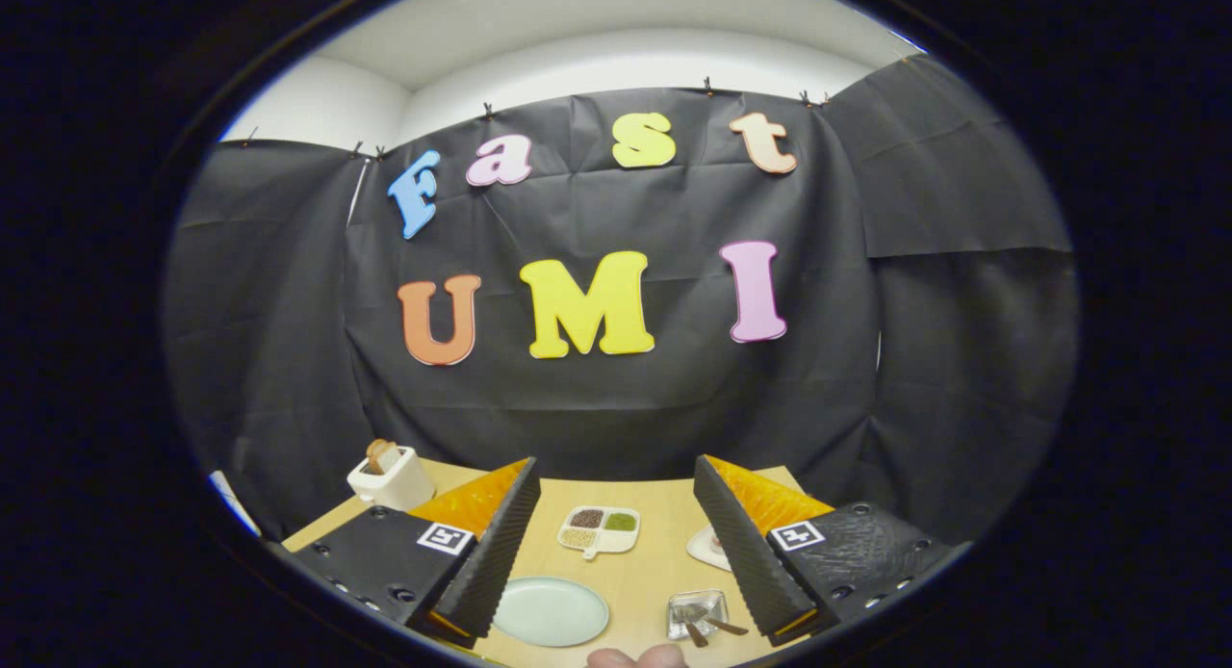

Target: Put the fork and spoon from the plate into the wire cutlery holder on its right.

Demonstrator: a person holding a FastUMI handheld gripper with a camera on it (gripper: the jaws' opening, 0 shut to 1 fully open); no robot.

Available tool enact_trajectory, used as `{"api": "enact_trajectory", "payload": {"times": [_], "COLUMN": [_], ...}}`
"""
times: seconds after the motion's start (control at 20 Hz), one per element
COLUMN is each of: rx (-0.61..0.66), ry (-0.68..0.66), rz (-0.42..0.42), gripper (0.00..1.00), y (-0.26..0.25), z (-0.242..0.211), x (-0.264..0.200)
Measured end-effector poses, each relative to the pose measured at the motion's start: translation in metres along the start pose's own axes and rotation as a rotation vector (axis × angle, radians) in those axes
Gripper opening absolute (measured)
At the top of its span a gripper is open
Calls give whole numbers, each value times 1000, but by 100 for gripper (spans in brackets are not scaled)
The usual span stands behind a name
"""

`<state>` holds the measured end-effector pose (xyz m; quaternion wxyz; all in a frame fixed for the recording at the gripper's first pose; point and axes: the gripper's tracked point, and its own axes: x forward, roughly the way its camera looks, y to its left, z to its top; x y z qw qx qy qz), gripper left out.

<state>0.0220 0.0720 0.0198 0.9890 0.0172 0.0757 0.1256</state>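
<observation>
Black cloth backs a wooden table. At far left stands a white toaster with bread in its slot. Tongs hover above the table, fingers spread wide, gripping nothing. Between the fingers, from left: a pale plate, bare; a divided dish of grains farther back; a wire holder with two utensil handles protruding. A small white dish sits beside the right finger.
</observation>
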Motion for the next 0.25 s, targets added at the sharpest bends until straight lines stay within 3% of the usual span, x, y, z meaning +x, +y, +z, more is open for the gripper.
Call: {"api": "enact_trajectory", "payload": {"times": [0.25], "rx": [6], "ry": [-7], "rz": [-1], "gripper": [96], "y": [8], "z": [3], "x": [-2]}}
